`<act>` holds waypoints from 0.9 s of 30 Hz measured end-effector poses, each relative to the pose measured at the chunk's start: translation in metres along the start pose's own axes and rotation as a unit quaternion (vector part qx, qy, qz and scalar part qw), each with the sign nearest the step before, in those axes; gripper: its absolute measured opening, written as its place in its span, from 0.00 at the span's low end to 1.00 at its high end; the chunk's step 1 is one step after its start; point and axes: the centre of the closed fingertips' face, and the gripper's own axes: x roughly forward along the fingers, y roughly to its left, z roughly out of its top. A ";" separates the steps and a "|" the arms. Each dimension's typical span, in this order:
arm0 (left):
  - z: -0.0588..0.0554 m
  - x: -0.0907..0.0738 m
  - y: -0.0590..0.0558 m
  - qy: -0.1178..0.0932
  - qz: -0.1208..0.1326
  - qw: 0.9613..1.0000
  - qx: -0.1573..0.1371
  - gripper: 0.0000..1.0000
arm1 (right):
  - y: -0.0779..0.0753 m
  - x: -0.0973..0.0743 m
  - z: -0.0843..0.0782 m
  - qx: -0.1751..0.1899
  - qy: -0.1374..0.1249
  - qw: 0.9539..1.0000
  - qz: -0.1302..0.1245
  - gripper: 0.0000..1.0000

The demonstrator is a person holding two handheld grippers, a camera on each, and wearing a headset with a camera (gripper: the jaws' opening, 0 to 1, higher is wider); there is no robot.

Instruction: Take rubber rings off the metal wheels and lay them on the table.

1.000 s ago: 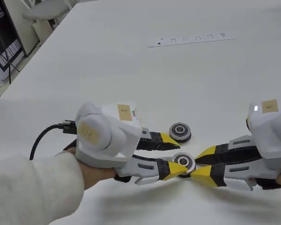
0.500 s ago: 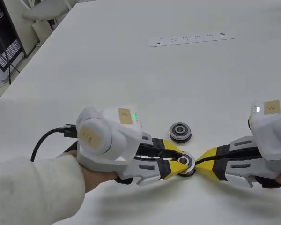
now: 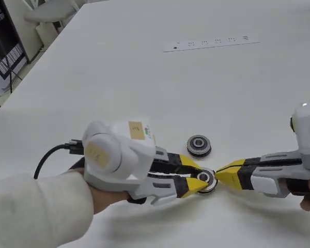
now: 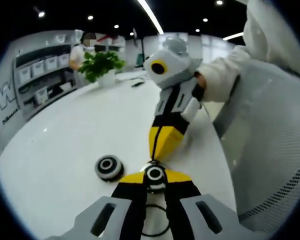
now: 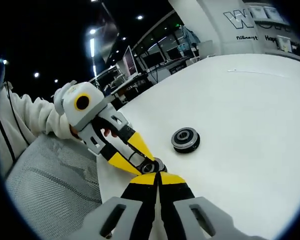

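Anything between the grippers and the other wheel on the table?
Nothing visible. The other wheel lies on bare table just beyond the held wheel, which the left gripper clamps and the shut right gripper touches.

Left gripper (image 3: 200, 175): rounded white shell, grey jaw arms with slotted cut-outs, black mid-sections, yellow wedge tips. Square tan sticker (image 3: 137, 130) on the shell top and a round tan sticker (image 3: 96, 153) on its end face; the print on both is unreadable. Black cable (image 3: 47, 155) plugs into the rear of the shell. Right gripper (image 3: 221, 174): same build and colours, with a small white light (image 3: 304, 106) on the shell. Sleeve (image 3: 31, 212): white, soft and fleecy. Garment (image 4: 270, 150) on the body: white, fine mesh texture.
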 end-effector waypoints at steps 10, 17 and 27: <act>-0.001 0.001 0.001 0.000 0.000 1.000 0.004 0.14 | 0.008 0.002 0.003 -0.023 0.005 1.000 0.002 0.00; -0.001 0.002 0.003 -0.006 0.004 1.000 -0.005 0.14 | 0.028 0.008 0.018 -0.032 -0.031 0.998 0.045 0.00; 0.006 -0.010 -0.002 0.015 -0.027 1.000 -0.003 0.21 | 0.019 0.005 0.016 -0.047 -0.007 0.999 0.023 0.00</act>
